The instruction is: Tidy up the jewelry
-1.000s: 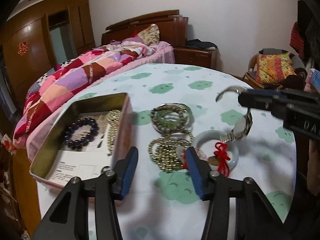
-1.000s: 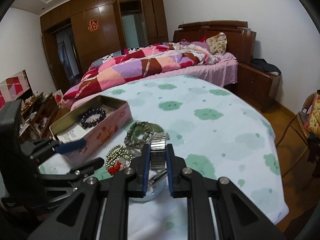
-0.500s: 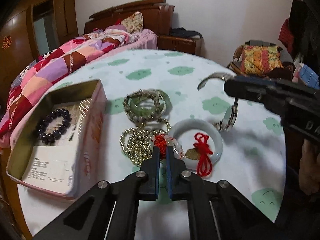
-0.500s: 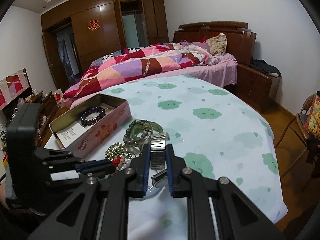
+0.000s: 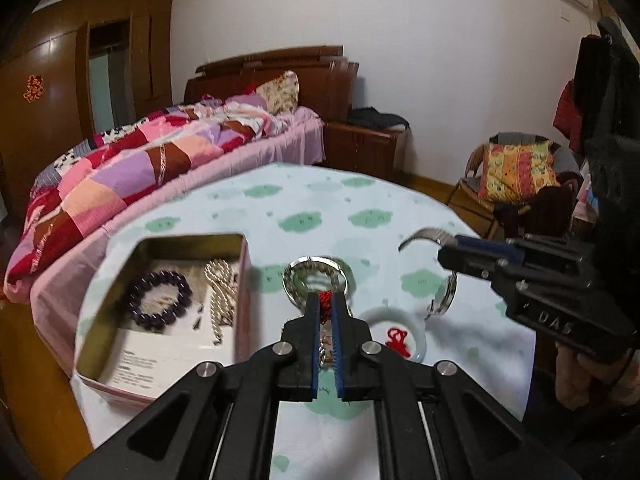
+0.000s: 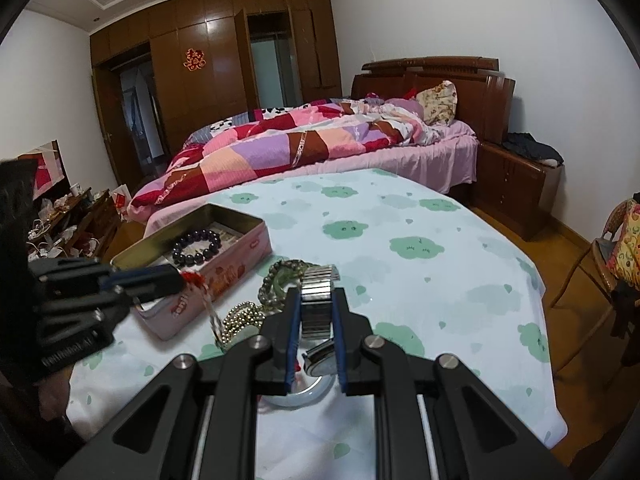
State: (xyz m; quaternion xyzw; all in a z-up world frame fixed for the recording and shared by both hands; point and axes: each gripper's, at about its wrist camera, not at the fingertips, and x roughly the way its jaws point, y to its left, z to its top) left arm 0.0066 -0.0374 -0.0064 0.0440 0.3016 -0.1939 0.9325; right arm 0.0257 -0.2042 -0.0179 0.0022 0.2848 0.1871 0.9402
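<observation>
My left gripper [image 5: 326, 305] is shut on a bracelet with a red knot [image 5: 326, 300] and holds it above the table; the bracelet [image 6: 206, 300] hangs from it in the right wrist view, beside the pink tin box [image 5: 244, 276]. The box holds a dark bead bracelet [image 5: 157, 300] and a gold chain [image 5: 219, 288]. My right gripper [image 6: 316, 304] is shut on a silver metal watch [image 6: 318, 300], held above the table; the watch also shows in the left wrist view [image 5: 444, 300]. A white bangle with a red cord [image 5: 394, 334], a green bead bracelet [image 6: 280, 276] and a gold bead string [image 6: 240, 320] lie on the table.
The round table has a white cloth with green cloud prints [image 6: 400, 248]. A bed with a patchwork quilt [image 6: 300, 148] stands behind it. A wicker chair with a yellow cushion [image 5: 516, 172] is at the right, and a wooden nightstand [image 6: 516, 188] is by the bed.
My left gripper closed on the red-knot bracelet and lifted it off the table towards the tin box. My right gripper kept hold of the watch, nearly still.
</observation>
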